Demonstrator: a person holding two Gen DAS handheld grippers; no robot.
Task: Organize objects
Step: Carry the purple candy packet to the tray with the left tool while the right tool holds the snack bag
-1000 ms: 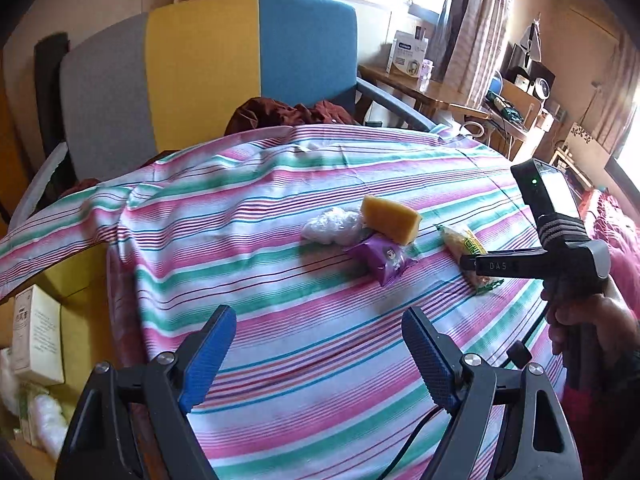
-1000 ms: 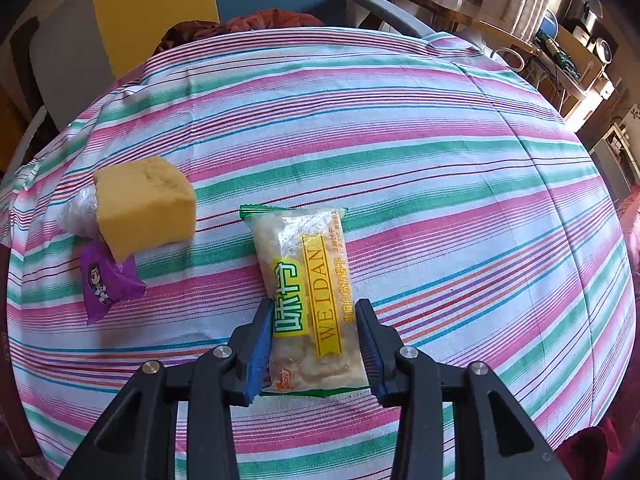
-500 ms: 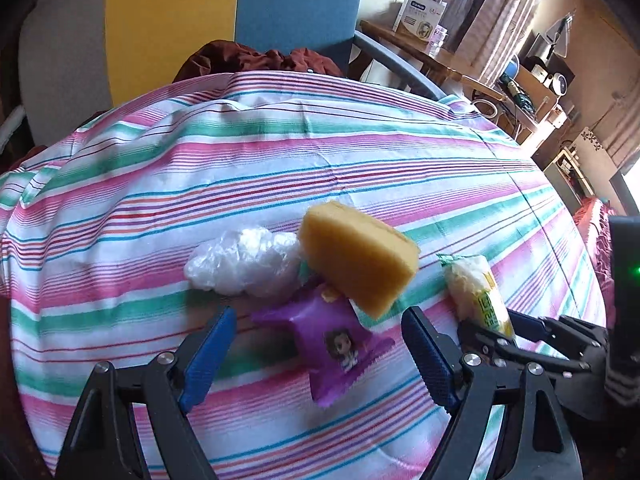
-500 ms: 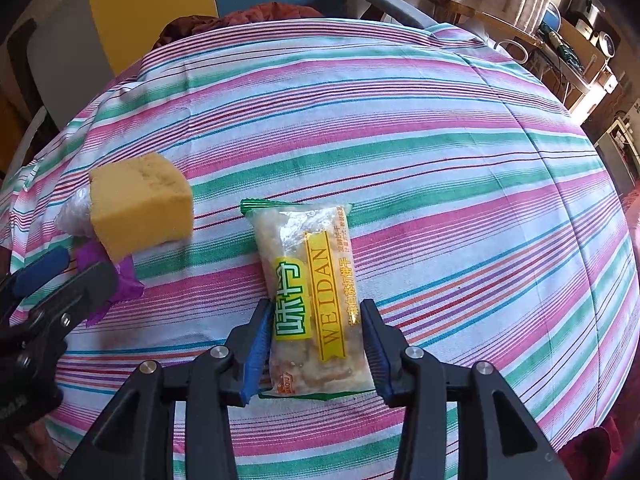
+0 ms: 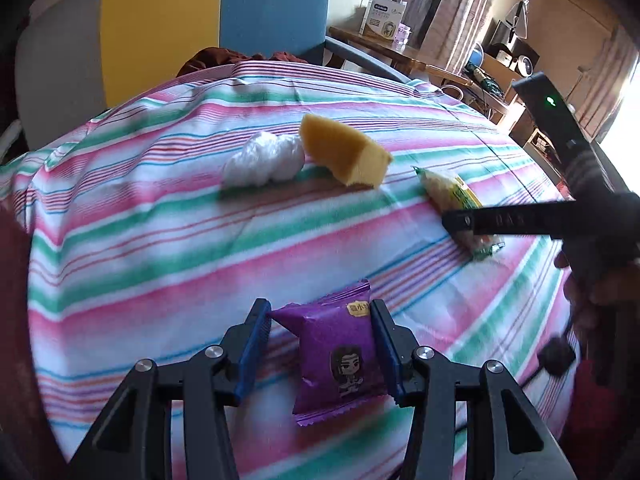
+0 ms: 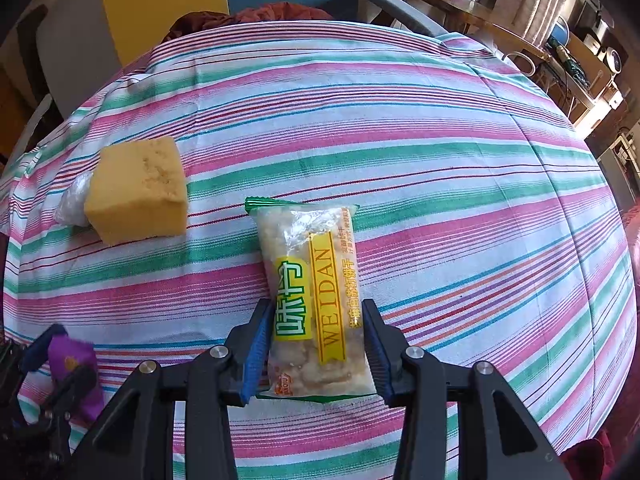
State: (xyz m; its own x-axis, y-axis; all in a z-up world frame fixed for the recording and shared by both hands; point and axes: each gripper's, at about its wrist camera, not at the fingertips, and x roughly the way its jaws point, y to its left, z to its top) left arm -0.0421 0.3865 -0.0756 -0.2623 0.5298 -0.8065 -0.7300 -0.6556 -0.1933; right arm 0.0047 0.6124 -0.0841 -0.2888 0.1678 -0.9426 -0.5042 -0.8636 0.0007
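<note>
Purple packet (image 5: 336, 356): glossy, cartoon figure print, crimped ends, crinkled.

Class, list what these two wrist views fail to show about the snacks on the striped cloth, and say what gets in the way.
- White plastic bundle: right wrist view, mostly behind the yellow sponge.
- Purple packet: right wrist view, covered by the left gripper.
- WEIDAN packet: left wrist view, print too small, crossed by the right gripper.
</note>
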